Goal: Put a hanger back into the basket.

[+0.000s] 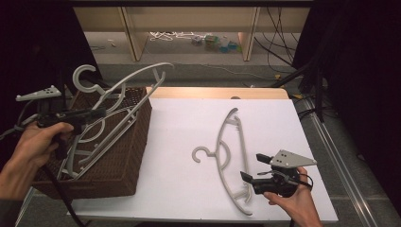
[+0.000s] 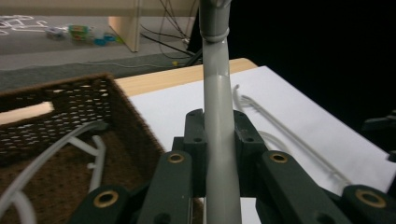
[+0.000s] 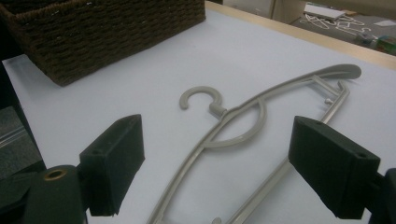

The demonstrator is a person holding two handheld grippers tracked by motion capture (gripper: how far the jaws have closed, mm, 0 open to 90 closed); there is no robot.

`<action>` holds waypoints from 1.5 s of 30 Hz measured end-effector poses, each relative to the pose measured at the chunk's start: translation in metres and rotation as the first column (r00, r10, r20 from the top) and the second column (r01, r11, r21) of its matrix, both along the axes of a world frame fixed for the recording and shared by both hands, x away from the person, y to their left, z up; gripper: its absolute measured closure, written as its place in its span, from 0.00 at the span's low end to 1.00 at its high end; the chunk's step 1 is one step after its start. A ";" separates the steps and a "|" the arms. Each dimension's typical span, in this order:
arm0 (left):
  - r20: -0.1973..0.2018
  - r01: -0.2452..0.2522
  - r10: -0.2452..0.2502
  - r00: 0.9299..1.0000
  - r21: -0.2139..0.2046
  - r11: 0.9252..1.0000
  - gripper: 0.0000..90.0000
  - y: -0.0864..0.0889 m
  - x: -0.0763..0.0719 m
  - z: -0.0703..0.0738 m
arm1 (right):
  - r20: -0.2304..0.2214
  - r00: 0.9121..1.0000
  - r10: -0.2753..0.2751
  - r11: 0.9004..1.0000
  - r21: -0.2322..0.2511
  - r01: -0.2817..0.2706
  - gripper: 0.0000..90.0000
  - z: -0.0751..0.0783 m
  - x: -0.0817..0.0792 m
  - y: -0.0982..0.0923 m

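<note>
Hangers are the work in hand: one grey plastic hanger (image 1: pixel 232 156) lies flat on the white bench (image 1: pixel 189 137), hook toward the basket, well apart from it; another hanger (image 1: pixel 124 90) is held by the left gripper (image 1: pixel 97 113) over the brown wicker basket (image 1: pixel 127 161), one end poking up past the rim and its hook (image 1: pixel 84 75) clear above the far corner. More hangers rest inside the basket. In the left gripper view the jaws are pressed onto a grey bar (image 2: pixel 219 140) of the held hanger, pinching it squarely between the pads. The right gripper (image 1: pixel 253 168) sits low beside the lower arm of the flat hanger, jaws spread wide and touching nothing; in the right gripper view the hanger's hook (image 3: pixel 200 97) and shoulder lie just ahead between them. Judgement: these hangers are light, rigid moulded plastic with a smooth, somewhat slippery finish; long and thin, so a grip far from the middle will let them swing or pivot in the pads. Best hold appears to be near the neck or on the upper shoulder, where the section is thickest; the thin lower bar is likelier to flex or twist. Lying flat, the bench hanger offers little height, so the jaws would need to straddle the bar low. Hooks may snag on hangers already in the basket.
</note>
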State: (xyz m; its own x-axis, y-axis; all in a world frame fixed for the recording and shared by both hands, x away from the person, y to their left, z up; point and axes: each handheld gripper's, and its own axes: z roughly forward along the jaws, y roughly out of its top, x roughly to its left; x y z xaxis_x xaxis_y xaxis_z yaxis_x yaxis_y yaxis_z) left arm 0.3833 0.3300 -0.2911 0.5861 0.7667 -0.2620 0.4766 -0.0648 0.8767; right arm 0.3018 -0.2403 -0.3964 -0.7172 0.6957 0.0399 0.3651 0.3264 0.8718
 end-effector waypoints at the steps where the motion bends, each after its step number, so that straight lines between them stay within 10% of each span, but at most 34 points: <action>1: -0.001 -0.011 0.011 1.000 0.004 1.000 0.88 0.004 0.002 -0.001 | -0.003 1.000 0.002 1.000 0.001 -0.002 0.21 0.000 0.000 0.000; 23: -0.013 -0.110 0.113 0.994 0.125 0.986 0.88 0.069 0.017 -0.040 | -0.015 1.000 0.013 1.000 -0.002 -0.013 0.21 -0.002 0.000 0.000; 45: -0.136 -0.096 0.128 0.982 0.220 0.971 0.88 0.073 0.023 -0.076 | -0.027 0.999 0.020 1.000 0.003 -0.020 0.21 -0.003 0.001 0.001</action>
State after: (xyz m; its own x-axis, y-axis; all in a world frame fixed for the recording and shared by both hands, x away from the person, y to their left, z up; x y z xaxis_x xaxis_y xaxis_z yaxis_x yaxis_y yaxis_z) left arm 0.4063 0.4032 -0.3673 0.4602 0.8724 -0.1647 0.6152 -0.1796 0.7677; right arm 0.3029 -0.2398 -0.3996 -0.7297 0.6810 0.0615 0.3822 0.3317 0.8625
